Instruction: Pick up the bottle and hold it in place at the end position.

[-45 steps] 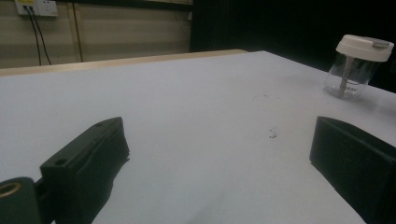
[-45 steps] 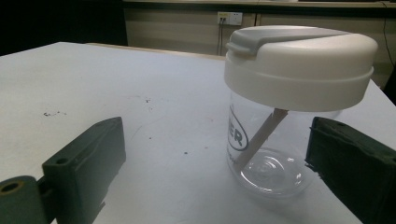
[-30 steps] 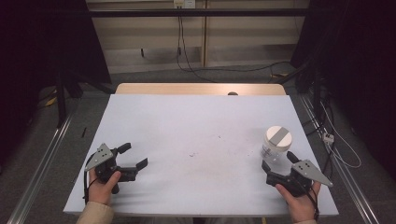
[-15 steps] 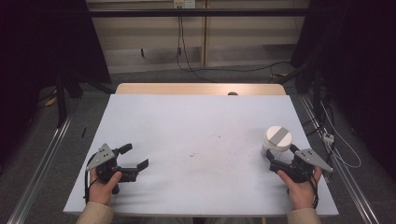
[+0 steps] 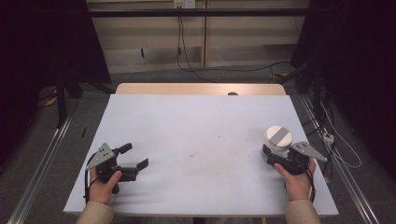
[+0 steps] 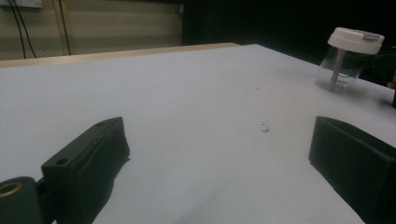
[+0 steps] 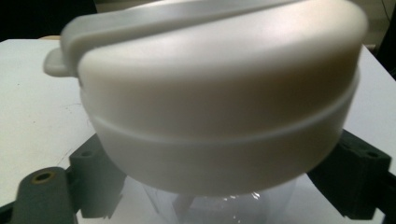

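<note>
A clear plastic jar with a white lid stands upright near the table's right edge; it is also far off in the left gripper view. My right gripper is open, its two jaws standing either side of the jar's clear body, just below the lid. Whether the jaws touch the wall is hidden under the lid. My left gripper rests low at the near left of the white table, open with nothing between its jaws.
A few dark specks mark the table's middle. A wooden strip runs along the far edge. Metal rails flank the table on the floor, and cables lie to the right.
My right gripper has moved forward to the jar, so that its jaws now straddle the jar's body. The left gripper has barely shifted.
</note>
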Available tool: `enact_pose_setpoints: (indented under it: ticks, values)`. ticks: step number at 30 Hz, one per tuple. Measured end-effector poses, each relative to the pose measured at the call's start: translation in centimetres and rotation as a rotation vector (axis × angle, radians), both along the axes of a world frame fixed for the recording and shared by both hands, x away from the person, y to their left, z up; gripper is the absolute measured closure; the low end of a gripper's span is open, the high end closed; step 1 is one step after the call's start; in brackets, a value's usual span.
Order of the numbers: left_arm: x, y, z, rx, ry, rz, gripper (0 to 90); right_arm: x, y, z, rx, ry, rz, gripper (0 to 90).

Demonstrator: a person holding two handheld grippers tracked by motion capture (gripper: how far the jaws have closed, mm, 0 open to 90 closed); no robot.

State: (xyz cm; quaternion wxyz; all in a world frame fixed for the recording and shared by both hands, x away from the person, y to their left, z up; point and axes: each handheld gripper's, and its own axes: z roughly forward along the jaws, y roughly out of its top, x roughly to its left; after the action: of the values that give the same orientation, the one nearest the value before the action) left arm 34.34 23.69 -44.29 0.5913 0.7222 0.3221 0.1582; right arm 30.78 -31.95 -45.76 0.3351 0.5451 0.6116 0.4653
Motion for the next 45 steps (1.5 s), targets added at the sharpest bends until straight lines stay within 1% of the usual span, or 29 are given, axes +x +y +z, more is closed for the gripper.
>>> enact_pose_setpoints:
  ticks: [2,6,8,9,10,12,13,21,24,27,31,35,37,43,45]
  values:
    - [0.0,0.0,0.0,-0.004,-0.002,0.002,4.1,0.1,0.1,0.0,-0.008,-0.003,0.008,16.9]
    - [0.0,0.0,0.0,-0.005,-0.003,0.003,4.1,0.2,0.2,0.0,-0.025,-0.016,0.003,18.0]
    - [0.0,0.0,0.0,-0.007,-0.003,0.005,4.1,0.2,0.2,0.0,-0.023,-0.021,-0.001,18.5]
    - [0.0,0.0,0.1,-0.01,-0.003,0.005,4.1,0.2,0.3,0.0,-0.003,-0.025,0.002,18.6]
    - [0.0,0.0,0.1,-0.016,-0.001,0.007,4.1,0.3,0.3,0.0,0.002,-0.026,0.008,18.7]
    - [0.0,0.0,0.1,-0.017,-0.002,0.006,4.1,0.3,0.5,0.0,-0.007,-0.03,0.01,18.7]
    - [0.0,0.0,0.1,-0.017,-0.002,0.007,4.1,0.3,0.9,0.1,-0.013,-0.042,0.023,18.7]
    - [0.0,0.1,0.1,-0.024,-0.003,0.004,4.2,1.0,3.0,0.9,-0.005,-0.076,0.072,18.8]
    - [0.0,0.0,0.1,-0.024,-0.002,0.004,4.2,1.4,3.8,1.0,-0.007,-0.079,0.087,18.8]
    - [0.0,-0.1,0.1,-0.026,-0.002,-0.001,4.2,1.7,4.6,1.1,0.008,-0.086,0.098,18.9]
    - [0.0,0.0,0.1,-0.026,-0.002,0.002,4.2,2.2,5.5,1.3,0.008,-0.089,0.114,18.8]
    - [0.0,0.1,0.1,-0.031,-0.003,0.004,4.2,2.6,6.3,1.2,0.002,-0.086,0.128,18.9]
    - [0.0,0.1,0.1,-0.026,-0.004,0.0,4.2,2.9,6.6,1.3,0.005,-0.081,0.136,18.9]
    - [0.0,0.0,0.1,-0.026,-0.006,-0.004,4.2,3.4,7.6,1.5,-0.005,-0.086,0.159,18.9]
    - [0.0,0.0,0.2,-0.026,-0.008,-0.004,4.2,3.6,7.9,1.5,0.003,-0.089,0.163,18.9]
